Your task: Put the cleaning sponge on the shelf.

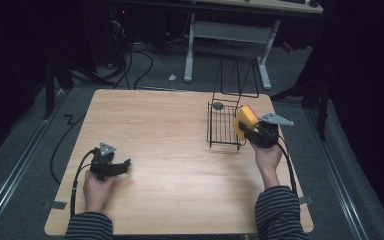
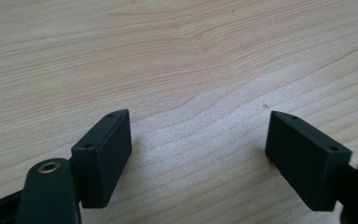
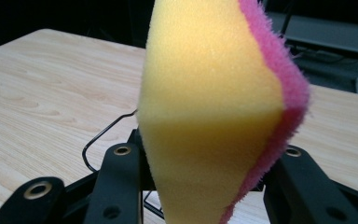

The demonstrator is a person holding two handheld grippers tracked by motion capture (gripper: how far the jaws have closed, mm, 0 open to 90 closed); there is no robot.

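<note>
We had the wooden table (image 1: 180, 150) before us, and on its far right part stood the black wire rack (image 1: 223, 125), our landmark for everything else. At the rack's right rim our right gripper (image 1: 250, 131) was clamped on the sponge (image 1: 244, 120), holding it upright on edge just above the rack's wires. Well to the left of the rack and nearer to us, our left gripper (image 1: 122, 166) rested low over bare wood, its jaws standing apart with nothing between them. To do this step well, we judged, we had to carry the sponge fully over the rack's floor, keep it clear of the upright wire loops behind, and lower it before letting go. The sponge (image 3: 214, 107) itself was a soft yellow foam block with a fuzzy pink scouring layer along one face, pinched in at the waist by the jaws.
</note>
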